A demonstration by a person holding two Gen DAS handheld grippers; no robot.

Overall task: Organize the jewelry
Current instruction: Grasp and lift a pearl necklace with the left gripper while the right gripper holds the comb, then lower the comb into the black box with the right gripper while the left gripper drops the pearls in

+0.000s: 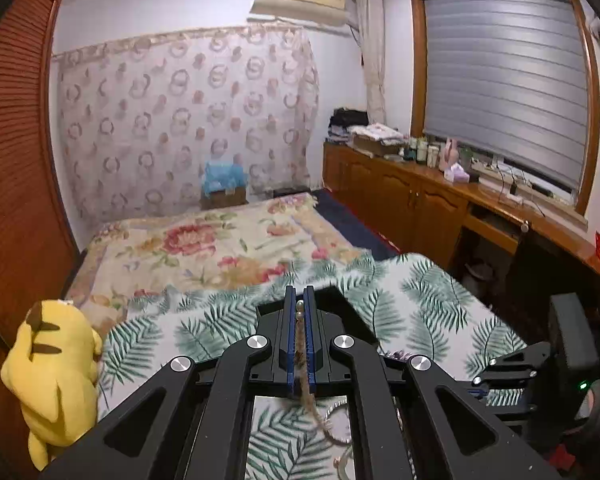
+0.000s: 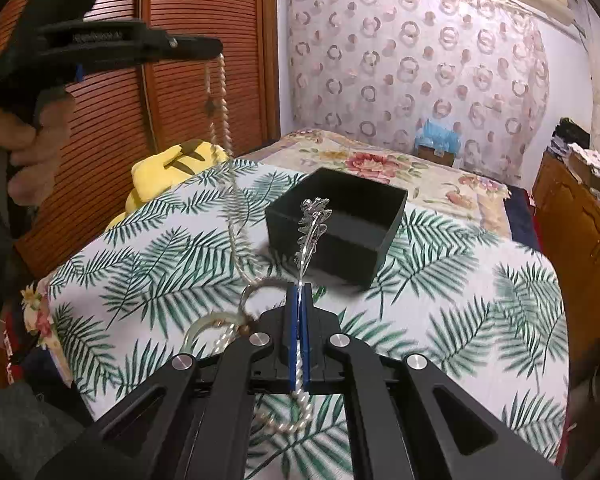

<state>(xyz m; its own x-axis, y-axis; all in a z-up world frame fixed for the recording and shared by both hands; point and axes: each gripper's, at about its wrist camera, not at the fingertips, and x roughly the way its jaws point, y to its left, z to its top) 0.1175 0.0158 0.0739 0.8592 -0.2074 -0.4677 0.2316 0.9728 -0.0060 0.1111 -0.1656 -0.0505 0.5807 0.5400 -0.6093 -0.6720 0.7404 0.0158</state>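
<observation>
Left gripper (image 2: 216, 46) clamped on the pearl strand (image 2: 222, 96), right gripper (image 2: 300, 292) pinching the silver hairpin (image 2: 310, 224) — both lifted. Strand trails over the rings (image 2: 256, 292) (near the table's front edge), so it could snag — well short of the black box (image 2: 336, 228).

The black box (image 2: 336, 232) sits open on the leaf cloth (image 2: 460, 300), with nothing over its top. A silver pin (image 2: 312, 224) sticks up in front of it. A bead string (image 2: 222, 100) hangs down on the left of the box, and rings (image 2: 256, 296) lie just beside it. The cloth to the right of the box is bare. A yellow toy (image 2: 172, 176) sits at the left edge
</observation>
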